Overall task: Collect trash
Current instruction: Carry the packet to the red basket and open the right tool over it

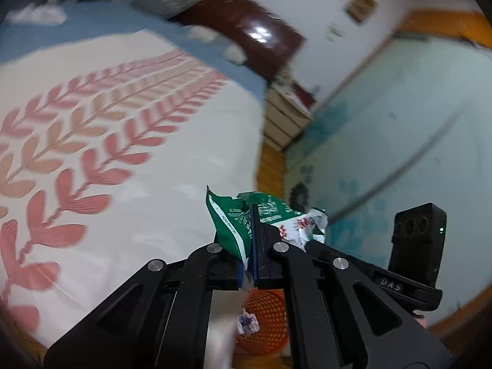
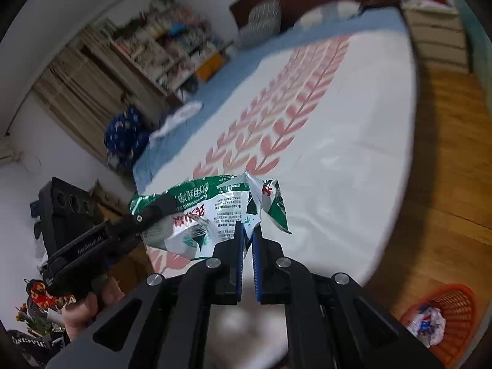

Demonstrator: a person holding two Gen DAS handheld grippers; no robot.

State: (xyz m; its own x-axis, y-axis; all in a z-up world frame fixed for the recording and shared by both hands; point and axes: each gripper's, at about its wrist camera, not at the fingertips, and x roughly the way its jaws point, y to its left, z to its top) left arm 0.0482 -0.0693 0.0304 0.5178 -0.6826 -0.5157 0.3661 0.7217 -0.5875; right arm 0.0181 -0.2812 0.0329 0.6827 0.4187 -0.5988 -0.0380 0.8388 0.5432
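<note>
A crumpled green and white snack bag [image 1: 243,218] is held in the air over the bed's edge by both grippers. My left gripper [image 1: 252,215] is shut on it in the left wrist view. The bag also shows in the right wrist view [image 2: 215,206], where my right gripper [image 2: 247,230] is shut on its lower edge. The left gripper [image 2: 153,212] reaches in from the left there and clamps the bag's green end. An orange mesh bin [image 1: 267,319] with crumpled wrappers inside stands on the floor below; it also shows in the right wrist view [image 2: 446,310] at the lower right.
A bed [image 2: 338,141] with a white cover printed with pink leaves fills the middle. Wooden floor [image 2: 446,169] lies to its right. A dark headboard [image 1: 233,21], a bedside drawer unit [image 1: 286,113], shelves [image 2: 160,46] and a pale green wardrobe [image 1: 399,123] surround it.
</note>
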